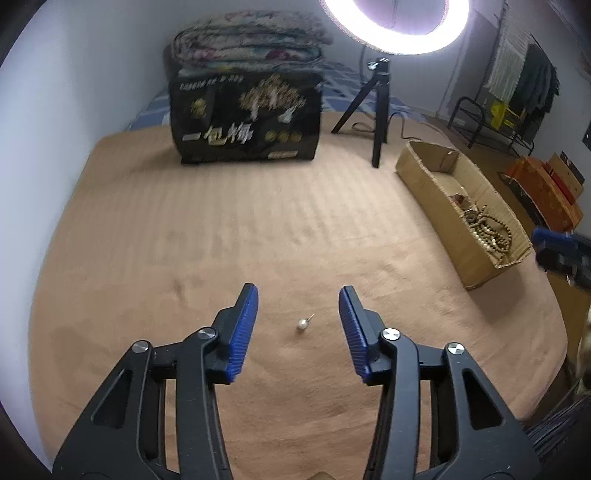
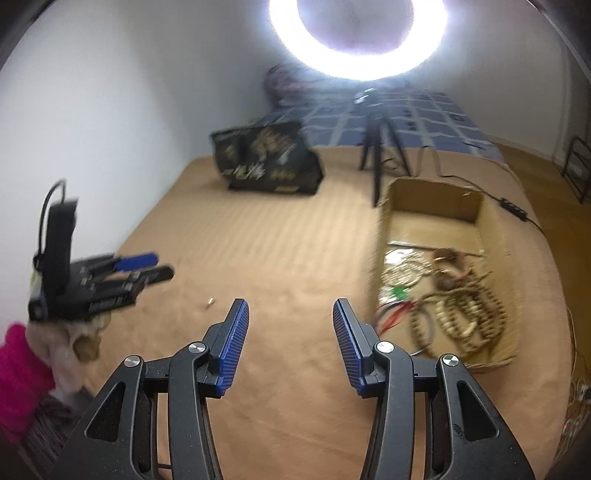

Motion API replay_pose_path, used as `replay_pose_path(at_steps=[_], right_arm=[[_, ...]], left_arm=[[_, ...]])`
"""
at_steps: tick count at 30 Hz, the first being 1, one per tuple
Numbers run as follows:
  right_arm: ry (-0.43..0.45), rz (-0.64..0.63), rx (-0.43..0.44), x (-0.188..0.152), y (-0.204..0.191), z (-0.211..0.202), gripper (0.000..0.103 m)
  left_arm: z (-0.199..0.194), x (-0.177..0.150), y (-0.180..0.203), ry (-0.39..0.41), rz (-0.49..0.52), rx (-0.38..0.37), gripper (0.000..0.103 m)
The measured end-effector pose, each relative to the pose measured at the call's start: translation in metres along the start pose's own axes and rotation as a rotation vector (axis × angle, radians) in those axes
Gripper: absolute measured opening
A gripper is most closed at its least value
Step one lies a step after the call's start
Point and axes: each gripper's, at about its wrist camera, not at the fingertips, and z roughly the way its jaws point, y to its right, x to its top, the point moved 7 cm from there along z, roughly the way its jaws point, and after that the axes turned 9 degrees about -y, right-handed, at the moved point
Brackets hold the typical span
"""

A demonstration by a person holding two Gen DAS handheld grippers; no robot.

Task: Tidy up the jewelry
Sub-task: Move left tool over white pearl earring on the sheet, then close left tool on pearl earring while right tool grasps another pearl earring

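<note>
A ring light (image 1: 395, 22) glares above white walls (image 1: 74, 74) and tan bedding (image 1: 258, 229).

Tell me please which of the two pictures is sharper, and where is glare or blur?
Left wrist view: sharp; the pearl earring and cardboard box are crisp, while the ring light glares at the top. Right wrist view: motion-blurred, the beads smeared, the ring light washing out the wall behind. Both bend straight edges, fisheye style.
</note>
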Motion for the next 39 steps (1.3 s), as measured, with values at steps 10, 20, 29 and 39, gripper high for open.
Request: replay_pose_path(at_steps=[10,20,29,39], right_arm=[[-0.054,0.018,-0.070,-0.037,-0.034,0.074,0.046],[-0.032,0.005,-0.095,-0.053,-0.062,0.108,0.045],[-0.070,-0.004,-0.069,-0.050,-0.059,0.123,0.032],[-0.099,-0.001,-0.060,-0.051,-0.059,0.141,0.026]], left_arm=[[0.034,-0.030,-0.007,-0.039,-0.005,-0.006,0.038],[0.053,-0.038,0.000,-0.042,0.032,-0.022,0.038],[0.074,-0.035,0.009,-0.064,0.057,-0.015,0.030],[0.088,-0.028,0.009,-0.071,0.055,-0.003,0.030]])
